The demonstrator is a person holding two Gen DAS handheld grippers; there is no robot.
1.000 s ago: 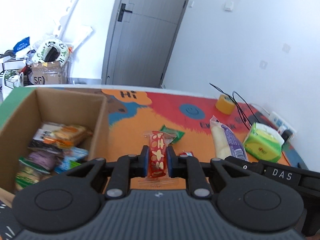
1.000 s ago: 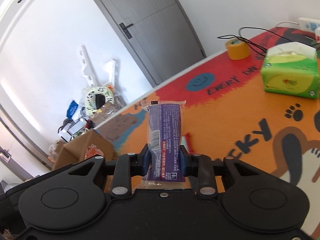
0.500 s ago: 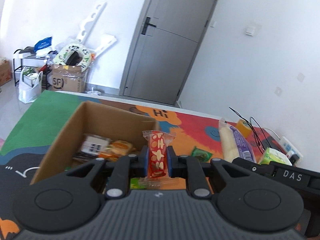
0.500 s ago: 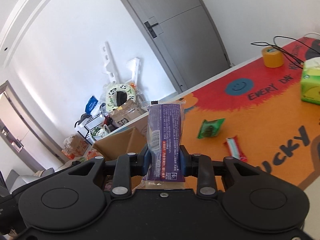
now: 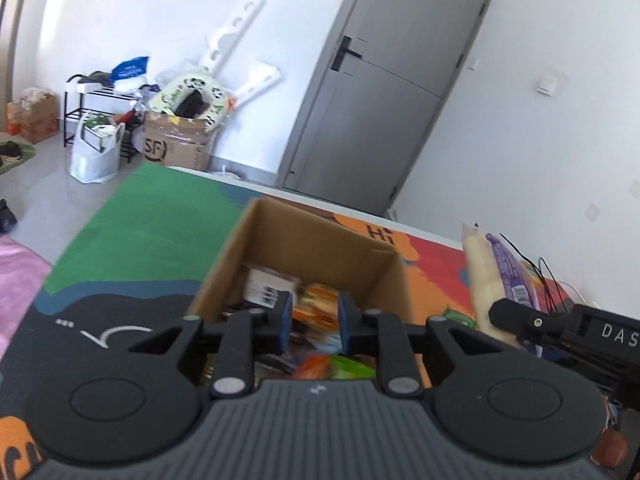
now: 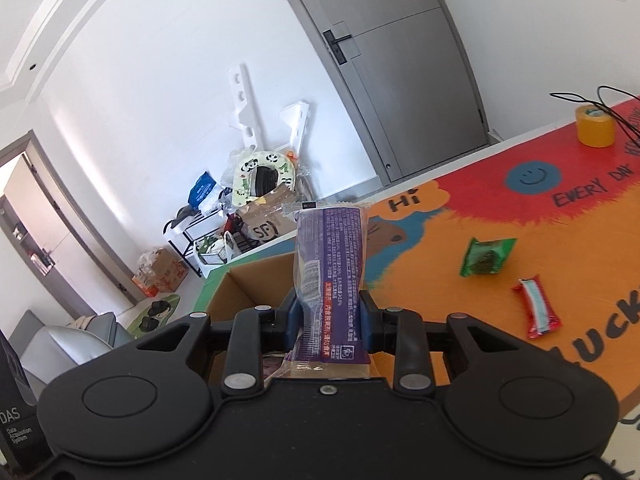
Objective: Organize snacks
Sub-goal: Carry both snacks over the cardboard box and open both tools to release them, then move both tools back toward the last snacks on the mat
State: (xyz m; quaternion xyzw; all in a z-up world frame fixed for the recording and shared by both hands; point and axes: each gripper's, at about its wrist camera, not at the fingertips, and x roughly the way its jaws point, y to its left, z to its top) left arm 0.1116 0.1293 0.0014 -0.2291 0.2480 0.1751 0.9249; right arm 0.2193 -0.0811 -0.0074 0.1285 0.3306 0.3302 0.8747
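Left wrist view shows the left tool [image 5: 311,322] spread empty over the open brown cardboard box [image 5: 308,240] of snacks, while the right tool [image 6: 328,324] clamps the purple plastic-wrapped snack pack [image 6: 330,276] beside the box, which I judge goes in next.

box [image 5: 304,240] top open – snacks [image 5: 320,300] piled inside | mat [image 6: 432,264] beside it bare – green packet [image 6: 486,257], red bar [image 6: 537,307] farther right

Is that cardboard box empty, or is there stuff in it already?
Partly filled. The open box has several snack packets on its floor, seen between the fingers of the open left claw.
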